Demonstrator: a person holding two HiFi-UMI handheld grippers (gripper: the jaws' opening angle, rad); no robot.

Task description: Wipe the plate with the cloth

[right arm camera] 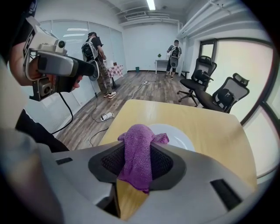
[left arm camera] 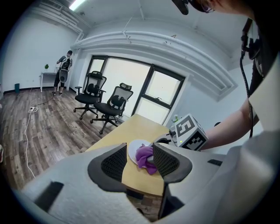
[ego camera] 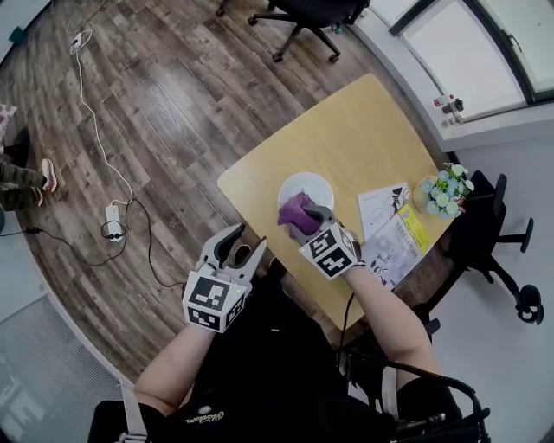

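Observation:
A white plate (ego camera: 308, 184) lies on the light wooden table (ego camera: 363, 130). My right gripper (ego camera: 303, 221) is shut on a purple cloth (ego camera: 296, 208), which hangs over the plate's near edge. In the right gripper view the cloth (right arm camera: 138, 153) is pinched between the jaws, with the plate (right arm camera: 177, 136) just beyond. My left gripper (ego camera: 238, 251) is open with nothing in it, off the table's near-left edge above the floor. In the left gripper view it (left arm camera: 139, 164) faces the plate (left arm camera: 136, 149) and cloth (left arm camera: 144, 157).
Papers and a yellow booklet (ego camera: 394, 232) lie on the table's right side beside a flower pot (ego camera: 443, 192). Office chairs (ego camera: 307, 17) stand beyond the table. A cable and power strip (ego camera: 112, 221) lie on the wooden floor. People stand far off (right arm camera: 94, 57).

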